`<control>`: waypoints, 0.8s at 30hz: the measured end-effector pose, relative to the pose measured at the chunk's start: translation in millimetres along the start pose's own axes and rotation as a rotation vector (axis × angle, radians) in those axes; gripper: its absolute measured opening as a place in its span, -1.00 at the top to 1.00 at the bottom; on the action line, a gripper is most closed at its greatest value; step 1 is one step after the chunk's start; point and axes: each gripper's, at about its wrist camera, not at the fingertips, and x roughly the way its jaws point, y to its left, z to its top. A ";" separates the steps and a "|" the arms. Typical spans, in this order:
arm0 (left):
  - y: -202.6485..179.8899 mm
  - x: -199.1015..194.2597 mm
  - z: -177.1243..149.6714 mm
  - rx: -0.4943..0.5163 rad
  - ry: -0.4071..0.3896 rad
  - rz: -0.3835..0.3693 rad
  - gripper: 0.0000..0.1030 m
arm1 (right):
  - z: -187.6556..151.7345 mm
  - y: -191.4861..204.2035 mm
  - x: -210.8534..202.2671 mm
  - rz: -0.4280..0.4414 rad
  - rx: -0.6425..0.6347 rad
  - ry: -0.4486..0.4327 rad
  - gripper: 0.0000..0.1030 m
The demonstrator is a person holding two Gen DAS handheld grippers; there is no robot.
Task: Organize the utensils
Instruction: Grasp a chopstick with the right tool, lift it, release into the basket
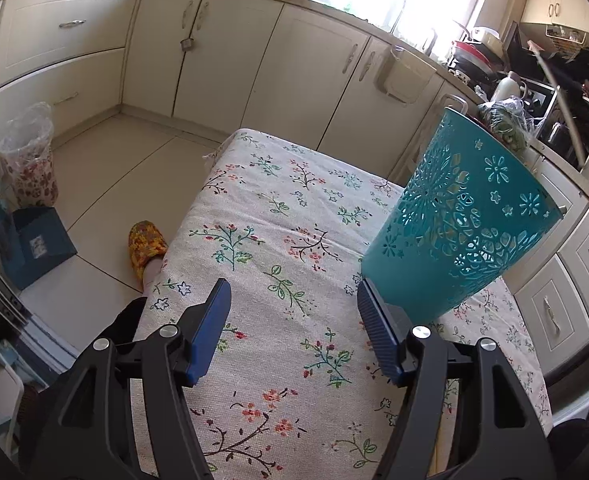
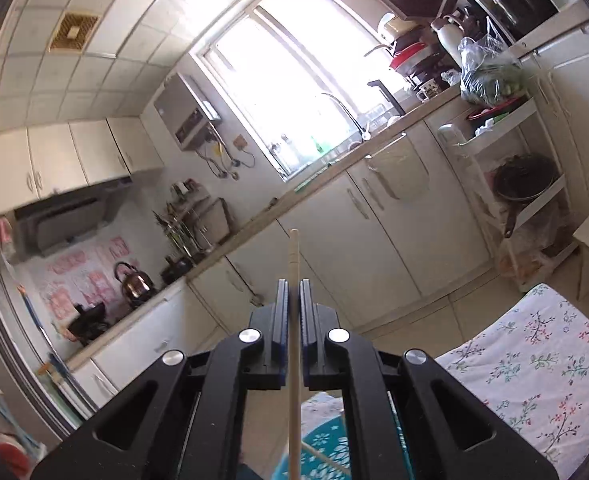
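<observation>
Risk: basket unheld, chopstick pinched at one point only.
Teal basket (image 1: 462,216) stands on the table (image 1: 254,208); left gripper (image 1: 294,320) gapes beside it, gripping nothing, so a knock could tip it. Right gripper (image 2: 293,296) clamps a chopstick (image 2: 294,256), which may pivot or slip.

One teal cut-out holder (image 1: 460,216) stood on one tabletop covered by one floral cloth (image 1: 278,240). Two chopsticks showed in the right wrist view: one chopstick (image 2: 294,280) rose above the holder, and a second chopstick (image 2: 322,458) lay slanted just beside the holder's rim. Two grippers were present, a left gripper (image 1: 294,312) beside the holder and a right gripper (image 2: 294,292) above it. Left of the holder, on the floor, were one patterned slipper (image 1: 146,246) and one lined bin (image 1: 30,160).
</observation>
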 end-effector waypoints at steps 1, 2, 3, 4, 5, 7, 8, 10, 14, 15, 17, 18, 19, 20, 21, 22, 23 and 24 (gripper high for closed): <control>0.0 0.2 0.2 0.000 0.000 -0.001 -0.21 | -4.8 1.1 5.9 -0.014 -0.018 0.021 0.88; -0.3 0.1 0.1 0.000 -0.001 -0.003 -0.21 | -9.1 2.3 9.4 -0.027 -0.038 0.039 0.88; -0.2 -0.2 0.0 0.000 -0.001 -0.003 -0.21 | -10.7 0.8 9.4 -0.027 -0.048 0.054 0.88; -0.3 0.0 0.0 -0.001 -0.001 -0.005 -0.21 | -14.1 1.2 9.8 -0.034 -0.065 0.067 0.88; -0.3 0.0 0.0 -0.002 -0.001 -0.004 -0.21 | -17.8 2.0 9.3 -0.043 -0.085 0.072 0.88; -0.3 0.1 -0.1 -0.004 -0.001 -0.003 -0.22 | -23.1 2.5 8.9 -0.062 -0.114 0.073 0.87; -0.2 0.1 -0.1 -0.003 0.000 -0.002 -0.23 | -26.1 3.2 8.9 -0.069 -0.124 0.074 0.87; -0.9 0.4 -0.1 -0.002 0.001 0.000 -0.24 | -27.5 2.8 7.0 -0.068 -0.137 0.089 0.87; -0.9 0.9 0.2 -0.006 0.002 0.004 -0.26 | -33.1 11.1 -6.0 -0.041 -0.185 0.119 0.70; -0.8 0.9 0.3 -0.006 0.002 0.005 -0.26 | -34.2 12.3 -15.7 -0.031 -0.198 0.121 0.59; -0.5 0.3 0.1 -0.008 0.000 0.008 -0.27 | -35.4 14.4 -29.8 -0.030 -0.214 0.119 0.59; -0.7 0.0 0.1 -0.008 -0.002 0.010 -0.28 | -34.0 14.2 -44.2 -0.030 -0.220 0.103 0.58; 0.4 -0.4 0.0 -0.009 -0.003 0.012 -0.28 | -33.2 14.4 -54.6 -0.033 -0.221 0.086 0.57; 0.6 -0.6 0.0 -0.009 -0.004 0.016 -0.28 | -32.0 14.6 -66.5 -0.038 -0.220 0.069 0.57; 0.8 -0.9 -0.3 -0.010 -0.005 0.018 -0.29 | -29.9 13.1 -82.7 -0.048 -0.217 0.047 0.55; 0.6 -1.1 -0.3 -0.010 -0.007 0.024 -0.29 | -29.6 12.1 -95.4 -0.060 -0.215 0.031 0.54; 0.9 -1.6 -0.6 -0.010 -0.008 0.027 -0.29 | -29.2 11.0 -104.3 -0.072 -0.216 0.023 0.53; 0.6 -1.9 -0.7 -0.010 -0.010 0.029 -0.29 | -29.9 9.8 -115.2 -0.089 -0.218 0.013 0.52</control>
